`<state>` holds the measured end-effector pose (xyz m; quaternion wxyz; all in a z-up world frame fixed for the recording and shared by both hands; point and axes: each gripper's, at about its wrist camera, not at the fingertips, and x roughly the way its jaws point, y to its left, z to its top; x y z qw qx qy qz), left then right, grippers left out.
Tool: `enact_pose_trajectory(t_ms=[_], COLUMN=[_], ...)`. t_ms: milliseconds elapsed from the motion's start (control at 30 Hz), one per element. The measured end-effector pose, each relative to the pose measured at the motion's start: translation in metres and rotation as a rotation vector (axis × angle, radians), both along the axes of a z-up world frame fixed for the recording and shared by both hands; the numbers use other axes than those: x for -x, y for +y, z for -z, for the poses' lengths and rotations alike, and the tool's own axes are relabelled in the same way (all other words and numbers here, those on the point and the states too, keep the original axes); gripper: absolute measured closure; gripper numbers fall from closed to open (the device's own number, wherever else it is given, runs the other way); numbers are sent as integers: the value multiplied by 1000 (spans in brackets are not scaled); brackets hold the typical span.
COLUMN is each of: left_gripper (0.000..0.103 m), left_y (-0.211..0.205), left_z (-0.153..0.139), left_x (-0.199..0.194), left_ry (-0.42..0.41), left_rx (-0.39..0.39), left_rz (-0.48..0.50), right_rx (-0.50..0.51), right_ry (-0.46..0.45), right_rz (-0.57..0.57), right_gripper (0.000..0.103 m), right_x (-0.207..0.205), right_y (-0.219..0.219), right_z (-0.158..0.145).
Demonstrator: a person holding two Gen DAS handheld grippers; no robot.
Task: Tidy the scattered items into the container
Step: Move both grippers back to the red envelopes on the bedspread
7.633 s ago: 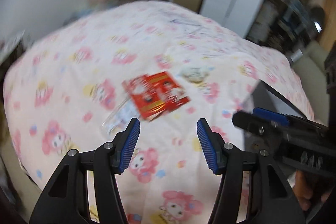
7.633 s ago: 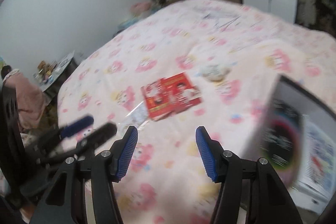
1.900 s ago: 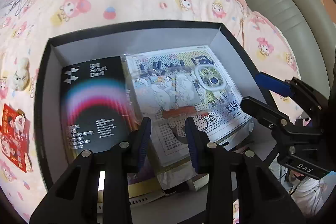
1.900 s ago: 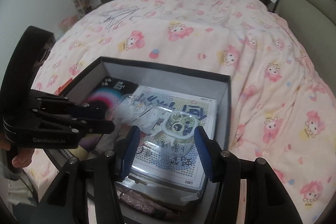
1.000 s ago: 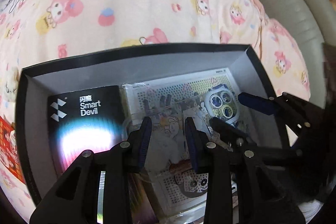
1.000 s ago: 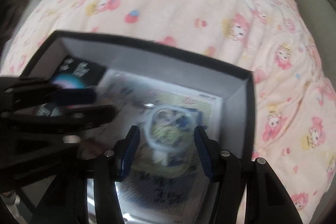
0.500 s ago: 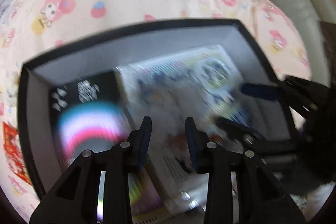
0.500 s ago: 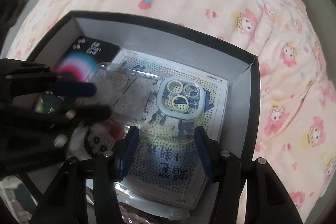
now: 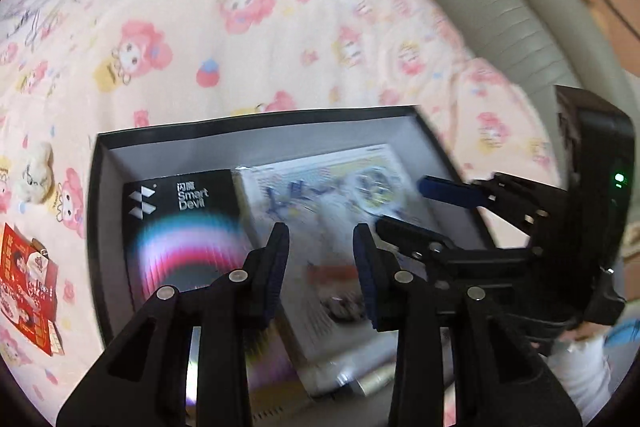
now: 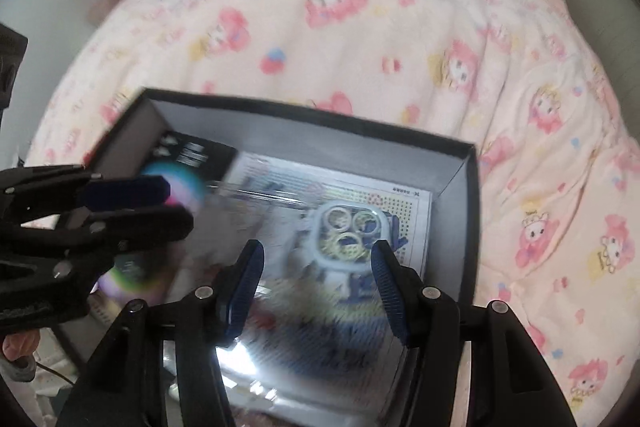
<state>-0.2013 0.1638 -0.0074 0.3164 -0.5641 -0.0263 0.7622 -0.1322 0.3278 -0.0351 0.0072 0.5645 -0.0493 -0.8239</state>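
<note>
The red packet [image 9: 28, 287] lies flat on the bed, left of the black box [image 9: 256, 125], light and slippery, best pinched by an edge; my left tongs [image 9: 320, 251] and right tongs [image 10: 316, 279], both spread, hold nothing.

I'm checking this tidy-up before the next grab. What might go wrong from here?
The red packet and small plush lie on the blanket, outside the box; either may get overlooked. The left gripper and right gripper hover close together over the box and might collide.
</note>
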Motion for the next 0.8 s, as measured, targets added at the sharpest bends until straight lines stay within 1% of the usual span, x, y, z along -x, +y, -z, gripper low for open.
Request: enact_pose_trajectory(t_ms=[67,133,167,200,300,400,433,533,600,700,800], left_gripper=[62,63,63,63,62,62,62,61,61,61,61], left_y=[-3,-3,-7,-11,-30,-53,-61,-94,-115,-155,-195], left_z=[-13,-23,-28,-30,-32,-32,-33,-35,-36,-36,-31], left_x=[-16,-30,-39,-44,-66,-87,-92,-111,-120,-132,-141], left_ry=[43,86,108,119,135,163,170,187,207,228,230], left_rx=[-30,-48,-59,-68,-101,-102,-104,-109,-103,-93,-91], left_rz=[6,-3,-12,-19,-42,-71,-83,-140,-181,-267,-361], right_rx=[-6,-2,-10,-12,0,-2,-3,4,12,30,73], right_ry=[70,127,144,167,212,233,238,244,252,266,254], right_rz=[-10,-23,-20,-21,-44,-75,-84,-141,-196,-265,-332], right_gripper=[51,51,51,51,51,51,51,51,51,51,51], right_x=[-21,-41,-38,-42,-31,-23,-30,-35,-38,-37,-30], right_y=[-15,-32,-23,-29,-46,-58,-66,-94,-116,-153,-191], right_z=[-18,-32,-35,-39,-41,-38,-40,-37,-40,-40,-35])
